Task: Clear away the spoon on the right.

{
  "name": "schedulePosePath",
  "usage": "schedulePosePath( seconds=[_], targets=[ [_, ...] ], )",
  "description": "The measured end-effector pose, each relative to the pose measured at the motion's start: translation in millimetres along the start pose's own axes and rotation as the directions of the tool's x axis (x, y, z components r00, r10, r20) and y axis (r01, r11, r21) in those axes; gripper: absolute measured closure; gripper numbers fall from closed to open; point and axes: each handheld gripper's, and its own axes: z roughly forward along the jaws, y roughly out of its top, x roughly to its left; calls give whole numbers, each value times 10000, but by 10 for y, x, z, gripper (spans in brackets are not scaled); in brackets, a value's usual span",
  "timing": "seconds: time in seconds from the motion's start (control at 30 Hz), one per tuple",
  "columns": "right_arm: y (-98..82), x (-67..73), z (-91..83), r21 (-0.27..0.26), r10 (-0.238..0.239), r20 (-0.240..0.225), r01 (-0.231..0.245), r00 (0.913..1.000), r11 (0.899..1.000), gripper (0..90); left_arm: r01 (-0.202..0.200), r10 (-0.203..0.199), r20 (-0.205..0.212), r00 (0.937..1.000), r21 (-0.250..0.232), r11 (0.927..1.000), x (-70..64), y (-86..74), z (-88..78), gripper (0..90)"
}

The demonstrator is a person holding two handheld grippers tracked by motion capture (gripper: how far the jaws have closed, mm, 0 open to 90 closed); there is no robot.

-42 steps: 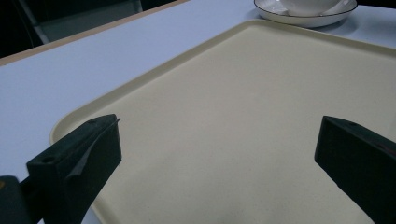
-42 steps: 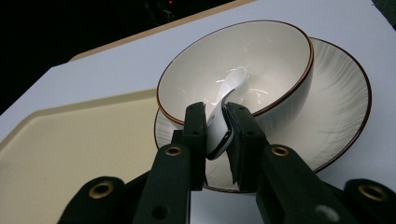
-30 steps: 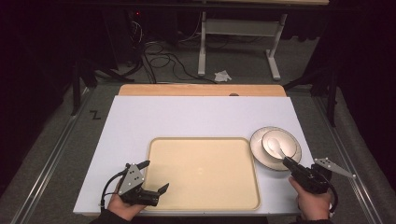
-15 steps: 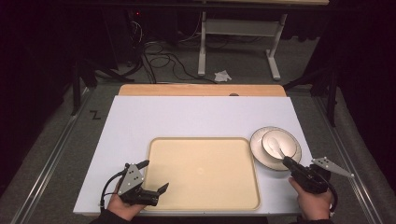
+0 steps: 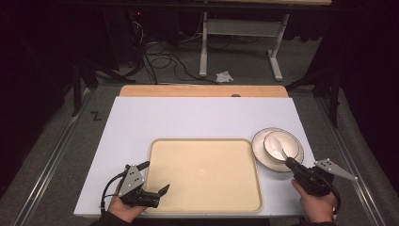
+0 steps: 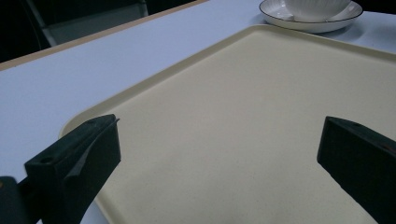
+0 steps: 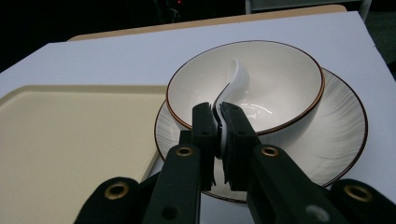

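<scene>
A white bowl with a brown rim sits on a white plate at the table's right side; the bowl and plate also show in the high view. A white spoon lies in the bowl with its handle toward me. My right gripper is shut on that handle at the bowl's near rim; it shows in the high view as the right gripper. My left gripper is open at the near left corner of the cream tray, its jaws wide over the tray.
The white table top has a wooden strip along its far edge. Beyond it are a desk frame, cables and a crumpled paper on the floor. The plate stands just right of the tray.
</scene>
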Motion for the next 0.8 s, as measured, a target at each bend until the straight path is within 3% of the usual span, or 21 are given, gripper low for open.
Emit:
schedulePosePath(
  seconds=[0.33,0.8],
  targets=[
    [10,15,-25,-207,-156,-4,156,9999,9997,863,-26,26,-11,10000,-4,10000,-1,1,-1,2],
    [51,52,-107,-907,-502,75,507,9987,9946,863,-21,21,-12,10000,-38,10000,-1,3,-4,2]
  ],
)
